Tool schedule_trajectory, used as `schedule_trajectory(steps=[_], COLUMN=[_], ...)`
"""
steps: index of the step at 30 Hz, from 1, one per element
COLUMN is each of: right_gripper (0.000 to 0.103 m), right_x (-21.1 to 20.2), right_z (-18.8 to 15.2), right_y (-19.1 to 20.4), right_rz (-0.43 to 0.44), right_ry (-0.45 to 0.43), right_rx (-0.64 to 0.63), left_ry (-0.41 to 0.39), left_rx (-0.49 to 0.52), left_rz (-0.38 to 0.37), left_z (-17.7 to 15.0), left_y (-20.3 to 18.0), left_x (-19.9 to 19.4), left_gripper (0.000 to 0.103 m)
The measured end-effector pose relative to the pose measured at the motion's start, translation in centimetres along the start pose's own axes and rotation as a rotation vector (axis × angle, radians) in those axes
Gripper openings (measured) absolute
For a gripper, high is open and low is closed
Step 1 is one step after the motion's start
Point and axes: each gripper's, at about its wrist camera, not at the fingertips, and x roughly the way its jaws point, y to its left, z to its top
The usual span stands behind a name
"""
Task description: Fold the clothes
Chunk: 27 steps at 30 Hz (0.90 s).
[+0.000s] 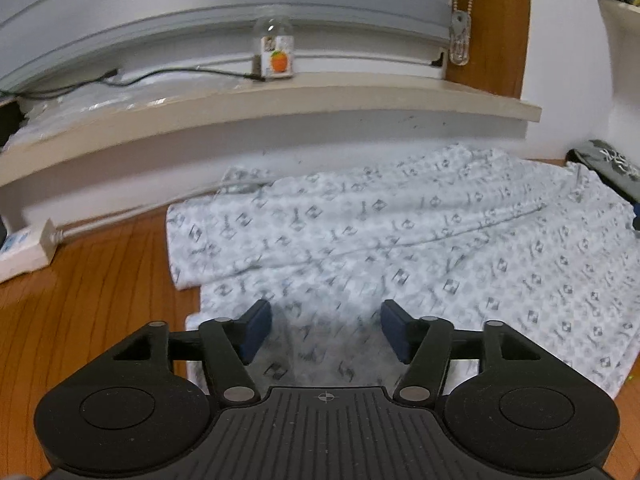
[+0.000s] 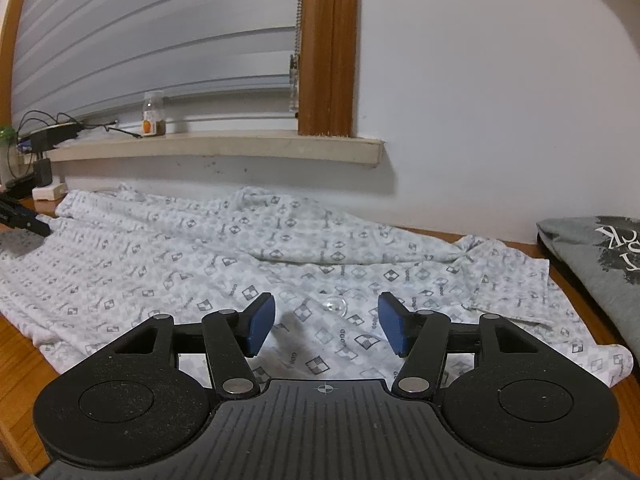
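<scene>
The patterned garment (image 1: 400, 248) is cut off at the right edge of the left wrist view, and its near hem is hidden behind the left gripper (image 1: 326, 330) body. Print is smeared by motion blur there. In the right wrist view the grey printed shirt (image 2: 600, 264) is clipped by the right edge; its lettering is only partly readable. The jar (image 2: 154, 119) label is too small to read. The dark device (image 2: 48, 136) on the sill is cut at the left edge.

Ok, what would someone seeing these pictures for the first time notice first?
Probably the white patterned garment spread across the wooden floor below the window sill, with both open grippers, left gripper and right gripper, poised over it. Next, the small jar on the sill and the grey printed shirt to the right.
</scene>
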Motion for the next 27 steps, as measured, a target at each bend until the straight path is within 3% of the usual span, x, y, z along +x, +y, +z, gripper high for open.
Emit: schedule_trajectory(steps=[5,6,7,8,16,21,25,27], right_gripper=[0.052,0.046,0.028,0.020,0.021,0.021,0.024,0.029], right_x=[-0.6,-0.8,-1.0,-1.3,-2.6,-3.1,-4.3,-4.5], right_z=[0.0,0.0,0.1,0.1,-0.8,-1.9,-1.4,-0.8], right_y=[0.5,0.7,0.9,1.2,4.9,6.6,5.3,4.6], right_rz=[-0.019,-0.017,-0.015,-0.007,0.132,0.194,0.173,0.100], right_ry=[-0.017,-0.015,-0.013,-0.010,0.080,0.137,0.111,0.103], right_rx=[-0.005,-0.009,-0.013,-0.012,-0.040,-0.072,-0.047,-0.043], left_ry=[-0.063,-0.072,-0.081,-0.083,-0.088,-0.061,-0.032,-0.018], left_rx=[-0.009,-0.007,-0.006,0.000,0.094,0.170,0.179,0.174], left_rz=[-0.045,-0.063,-0.082,-0.102,-0.246,-0.275,-0.289,-0.327], left_z=[1.7,2.1,2.6,2.9,4.3,4.6,5.4,5.5], left_y=[-1.7,-2.3,-2.8,-3.5,-11.0,-14.0,-14.9,-14.9], left_x=[-0.4,-0.3,-0.2,0.1,3.3,6.0,7.8,8.3], left_gripper=[0.077,0.078,0.079,0.079,0.087,0.087,0.088,0.093])
